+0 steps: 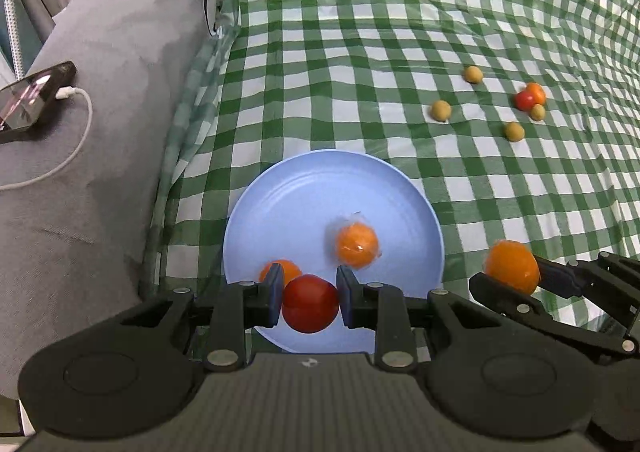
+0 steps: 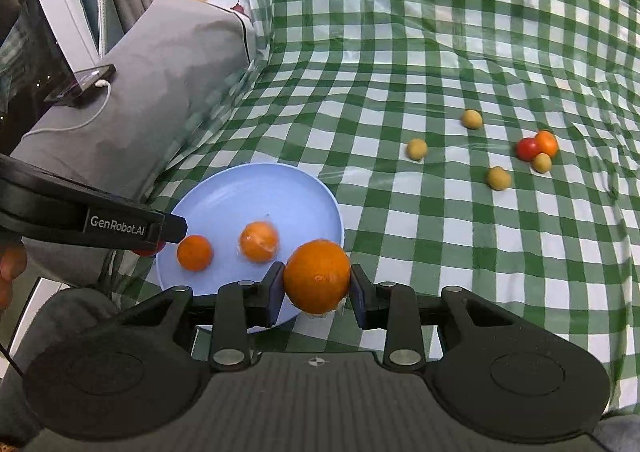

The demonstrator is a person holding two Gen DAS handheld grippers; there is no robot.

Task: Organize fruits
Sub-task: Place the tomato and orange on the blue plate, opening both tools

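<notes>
A light blue plate (image 1: 320,188) (image 2: 256,188) lies on the green checked cloth. Two oranges rest on it, one bare (image 2: 194,253) and one in clear wrap (image 2: 259,241) (image 1: 357,245). My left gripper (image 1: 309,302) is shut on a red tomato (image 1: 310,303) just above the plate's near edge. My right gripper (image 2: 317,279) is shut on a large orange (image 2: 317,276) (image 1: 512,266) beside the plate's right rim. Farther right lie several small yellow-green fruits (image 2: 498,178), a red tomato (image 2: 527,149) and a small orange (image 2: 546,143).
A grey cushion (image 1: 120,100) lies left of the cloth. A phone (image 1: 36,96) with a white charging cable rests on it. Curtains hang at the far left. The cloth is wrinkled.
</notes>
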